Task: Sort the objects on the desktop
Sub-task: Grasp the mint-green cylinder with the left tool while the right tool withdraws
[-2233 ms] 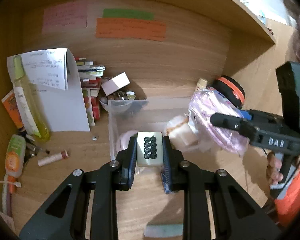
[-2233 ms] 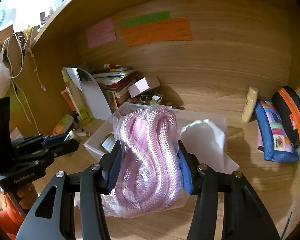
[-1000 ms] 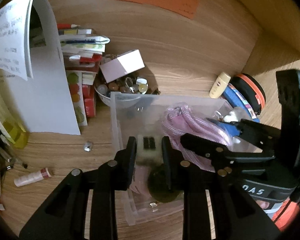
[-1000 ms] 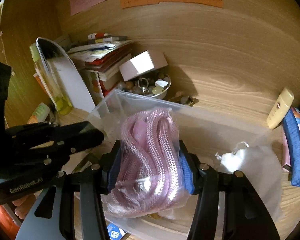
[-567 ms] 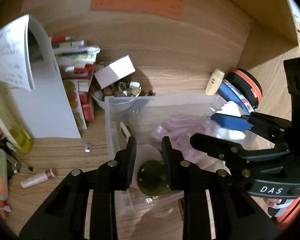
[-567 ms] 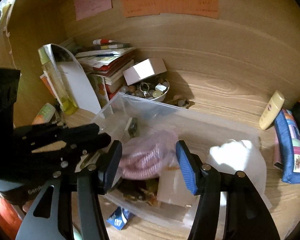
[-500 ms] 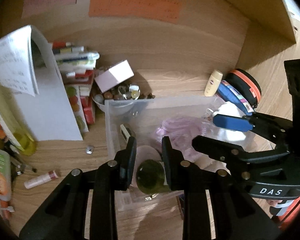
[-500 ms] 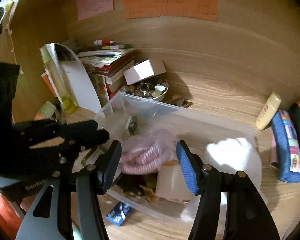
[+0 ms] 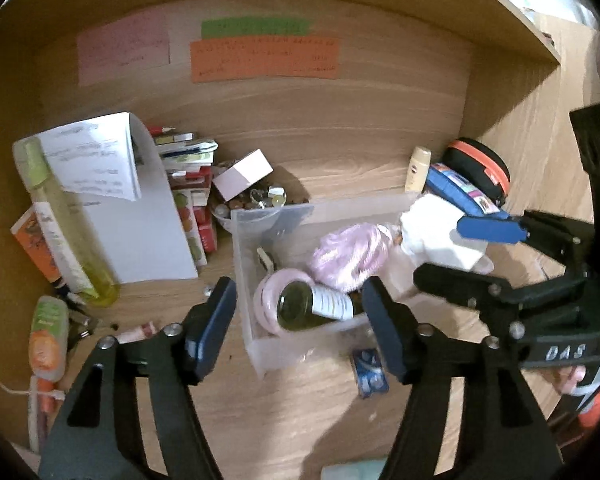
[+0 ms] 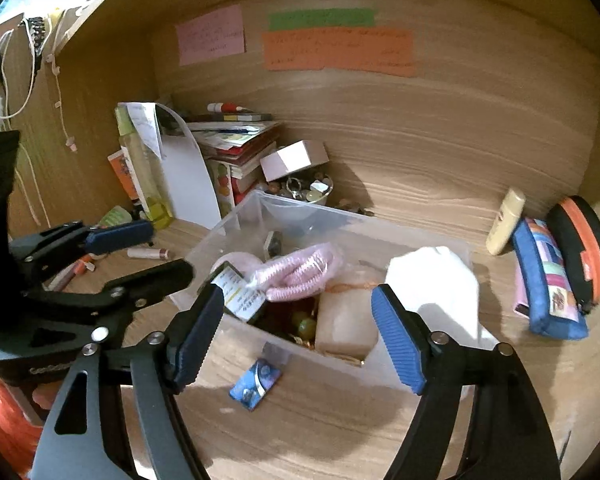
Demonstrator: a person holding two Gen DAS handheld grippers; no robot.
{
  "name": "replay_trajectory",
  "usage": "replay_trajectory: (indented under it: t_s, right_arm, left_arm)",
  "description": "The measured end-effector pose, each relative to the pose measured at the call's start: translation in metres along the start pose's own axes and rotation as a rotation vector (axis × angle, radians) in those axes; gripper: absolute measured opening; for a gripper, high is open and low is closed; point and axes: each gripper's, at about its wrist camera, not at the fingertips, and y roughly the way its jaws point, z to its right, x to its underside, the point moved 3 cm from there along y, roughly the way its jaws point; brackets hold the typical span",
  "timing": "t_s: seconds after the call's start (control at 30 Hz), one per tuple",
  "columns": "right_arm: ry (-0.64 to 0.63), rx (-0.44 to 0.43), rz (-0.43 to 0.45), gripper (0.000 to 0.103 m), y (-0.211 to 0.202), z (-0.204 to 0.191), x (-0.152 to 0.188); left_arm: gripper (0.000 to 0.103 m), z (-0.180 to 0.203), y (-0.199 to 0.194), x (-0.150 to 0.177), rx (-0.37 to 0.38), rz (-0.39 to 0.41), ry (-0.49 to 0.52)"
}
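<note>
A clear plastic bin [image 9: 256,344] [image 10: 242,210] stands on the desk. In it lie the bagged pink rope [image 9: 348,254] [image 10: 300,270], a dark glass bottle [image 9: 312,308], a pink roll [image 9: 266,300] and a small tile [image 10: 273,245]. My left gripper [image 9: 300,320] is open and empty, above the bin's near left corner. My right gripper [image 10: 298,330] is open and empty, above the bin's front wall. A white bag [image 10: 436,284] leans at the bin's right end. A small blue packet [image 9: 367,372] [image 10: 256,380] lies on the desk in front of the bin.
A bowl of trinkets [image 10: 304,190] with a white box on it sits behind the bin. Books, a curled paper [image 9: 112,160] and a yellow bottle [image 9: 60,224] crowd the left. A blue pencil case [image 10: 548,280], an orange-black pouch [image 10: 584,240] and a cream tube [image 10: 504,222] lie right.
The left gripper let the tile drop into the bin and the right let go of the bagged rope there. Both have opened wide and drawn back from the bin.
</note>
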Motion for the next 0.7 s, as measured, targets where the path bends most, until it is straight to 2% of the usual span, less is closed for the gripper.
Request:
replay_trajectory:
  t_s: [0.1,0.2,0.33,0.53,0.7]
  right_arm:
    - [-0.006,0.014,0.005,0.074,-0.007,-0.001,0.007]
    - [-0.004,0.018,0.005,0.079,-0.011,-0.001,0.015]
    - [0.007,0.019,0.001,0.082,-0.014,0.001,0.026]
    - [0.024,0.005,-0.047,0.082,-0.001,0.000,0.045]
    - [0.041,-0.001,-0.100,0.082,0.012,0.002,0.059]
  left_arm:
    - [0.067,0.003,-0.006,0.013,-0.013,-0.018,0.016]
    - [0.072,0.004,-0.010,0.031,-0.031,-0.047,0.023]
    - [0.072,0.002,-0.010,0.053,-0.033,-0.092,0.008]
    - [0.072,0.007,-0.006,0.083,0.027,-0.190,-0.016]
    - [0.072,0.020,-0.006,0.105,0.059,-0.244,0.007]
